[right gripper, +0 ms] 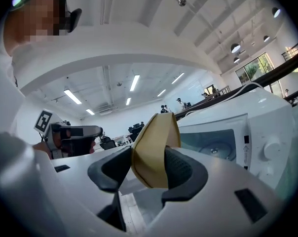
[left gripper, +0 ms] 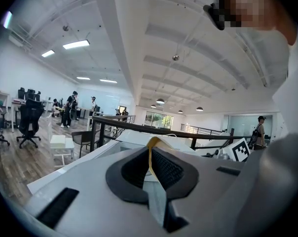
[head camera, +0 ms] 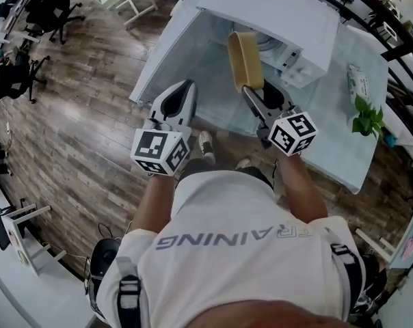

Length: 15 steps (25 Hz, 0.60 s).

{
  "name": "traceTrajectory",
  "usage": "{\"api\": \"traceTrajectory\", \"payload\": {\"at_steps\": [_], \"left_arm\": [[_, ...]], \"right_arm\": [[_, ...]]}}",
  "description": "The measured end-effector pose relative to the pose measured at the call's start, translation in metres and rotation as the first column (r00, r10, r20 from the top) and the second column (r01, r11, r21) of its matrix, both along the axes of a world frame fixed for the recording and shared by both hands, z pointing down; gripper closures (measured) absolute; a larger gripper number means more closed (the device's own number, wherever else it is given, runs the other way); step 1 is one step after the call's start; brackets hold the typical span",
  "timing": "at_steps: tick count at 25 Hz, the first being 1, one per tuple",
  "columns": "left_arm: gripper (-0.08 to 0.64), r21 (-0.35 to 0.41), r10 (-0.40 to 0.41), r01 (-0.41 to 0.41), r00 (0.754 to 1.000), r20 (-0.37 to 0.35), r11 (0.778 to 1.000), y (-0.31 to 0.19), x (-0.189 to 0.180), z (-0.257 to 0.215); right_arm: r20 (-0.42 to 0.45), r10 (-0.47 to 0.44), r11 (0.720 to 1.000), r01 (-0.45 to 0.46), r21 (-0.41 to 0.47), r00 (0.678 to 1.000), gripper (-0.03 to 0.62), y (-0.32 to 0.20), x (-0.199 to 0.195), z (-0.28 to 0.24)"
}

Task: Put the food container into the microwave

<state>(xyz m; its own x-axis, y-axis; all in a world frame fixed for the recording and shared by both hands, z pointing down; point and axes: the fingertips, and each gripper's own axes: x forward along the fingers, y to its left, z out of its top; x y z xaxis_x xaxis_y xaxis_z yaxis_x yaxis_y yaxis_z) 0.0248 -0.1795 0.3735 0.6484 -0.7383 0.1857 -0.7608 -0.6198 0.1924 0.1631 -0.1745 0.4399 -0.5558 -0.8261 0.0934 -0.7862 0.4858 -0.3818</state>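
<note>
One pale table [head camera: 193, 67] on wood floor [head camera: 83, 135]; right gripper [head camera: 250, 91] jaws clamped on food container [head camera: 245, 59], left gripper [head camera: 187, 85] jaws together.

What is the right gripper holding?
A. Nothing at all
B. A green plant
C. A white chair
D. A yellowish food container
D: in the right gripper view, the yellowish food container is pinched between the pads of the right gripper, with the white microwave just beyond it.
</note>
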Motion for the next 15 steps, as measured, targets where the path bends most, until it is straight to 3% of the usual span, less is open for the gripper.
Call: {"api": "traceTrajectory", "payload": {"at_steps": [11, 15], "left_arm": [[0.515, -0.006, 0.018, -0.018, 1.0, -0.007, 1.0, -0.014, -0.011, 0.0], [0.515, -0.022, 0.016, -0.016, 1.0, 0.001, 1.0, -0.02, -0.019, 0.009]], "right_arm": [[-0.015, 0.041, 0.994, -0.042, -0.101, 0.999, 0.37, -0.028, -0.006, 0.051], [0.021, 0.065, 0.987, -0.061, -0.147, 0.998, 0.37, -0.043, -0.008, 0.071]]}}
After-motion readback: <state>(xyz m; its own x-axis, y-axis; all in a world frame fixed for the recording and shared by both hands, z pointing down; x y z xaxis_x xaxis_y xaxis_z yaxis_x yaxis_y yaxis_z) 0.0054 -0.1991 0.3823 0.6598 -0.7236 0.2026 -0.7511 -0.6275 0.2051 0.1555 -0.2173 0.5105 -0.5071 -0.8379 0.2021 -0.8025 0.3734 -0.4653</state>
